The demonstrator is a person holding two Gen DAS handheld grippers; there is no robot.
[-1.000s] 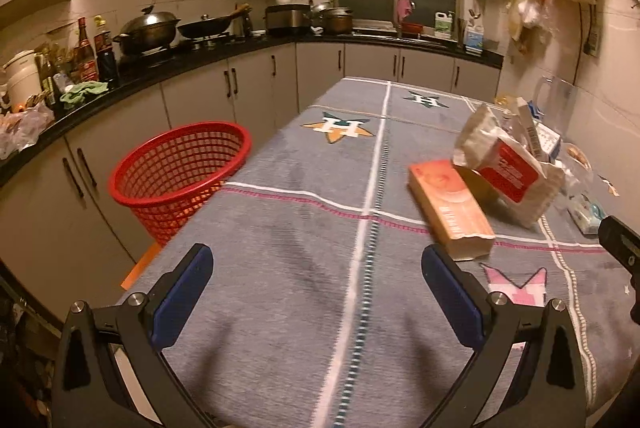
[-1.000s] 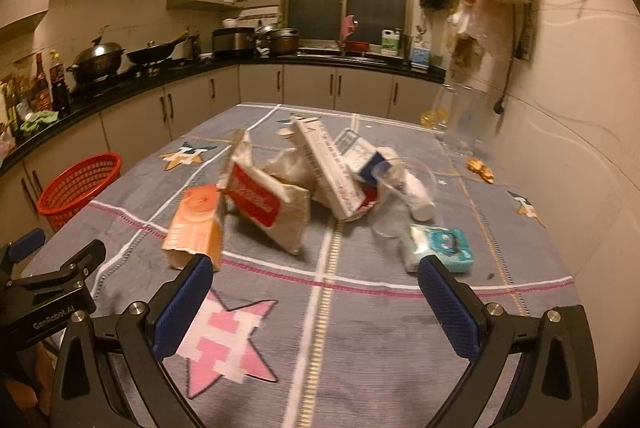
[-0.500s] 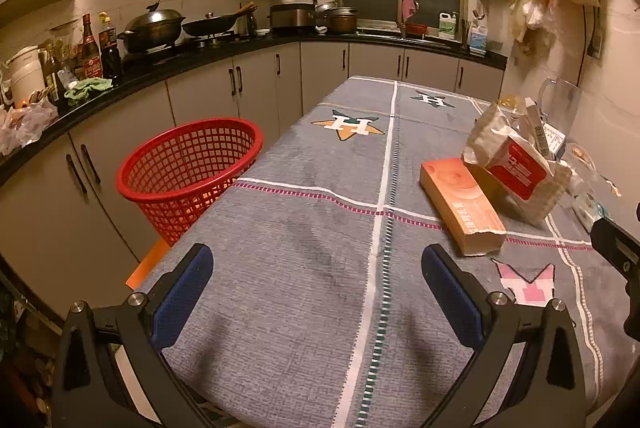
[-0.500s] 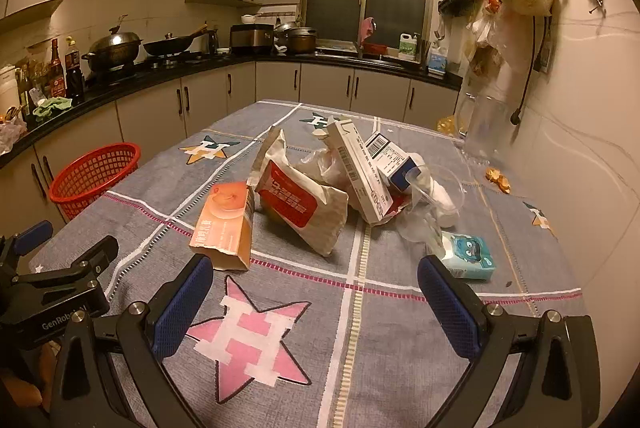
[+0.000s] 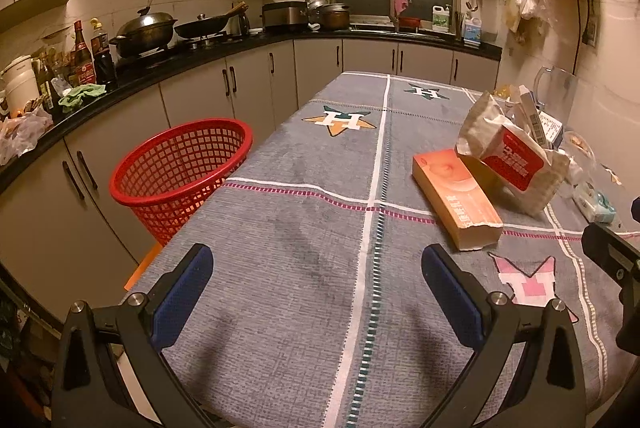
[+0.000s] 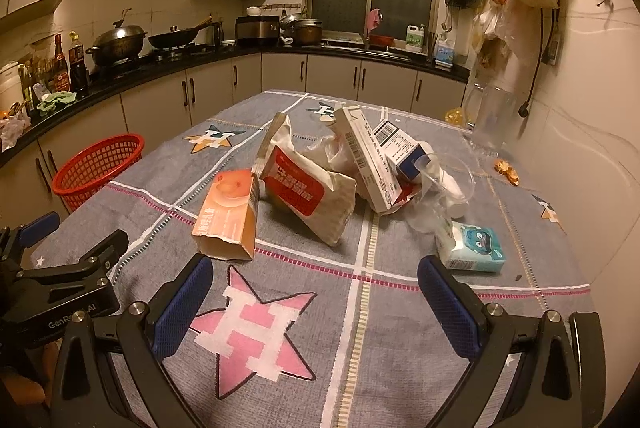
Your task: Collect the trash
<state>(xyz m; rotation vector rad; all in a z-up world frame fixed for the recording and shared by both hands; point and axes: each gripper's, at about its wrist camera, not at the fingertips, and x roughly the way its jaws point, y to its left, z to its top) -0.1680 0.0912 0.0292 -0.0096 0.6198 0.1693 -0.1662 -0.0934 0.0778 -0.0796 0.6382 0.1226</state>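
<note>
The surface, draped in a grey cloth with star patches, filled most of both views; a red basket stood just beside its left edge, below the level of the cloth; the trash lay heaped toward the right side of the surface, a white bag with a red label leaning against a long white carton, an orange box lying open-ended just left of the bag, a crumpled clear plastic cup to the right, and a small tissue pack nearest the right claw; the left claw hung released over bare cloth, grasping nothing; the right claw was likewise spread wide above a pink star, short of the heap.
</note>
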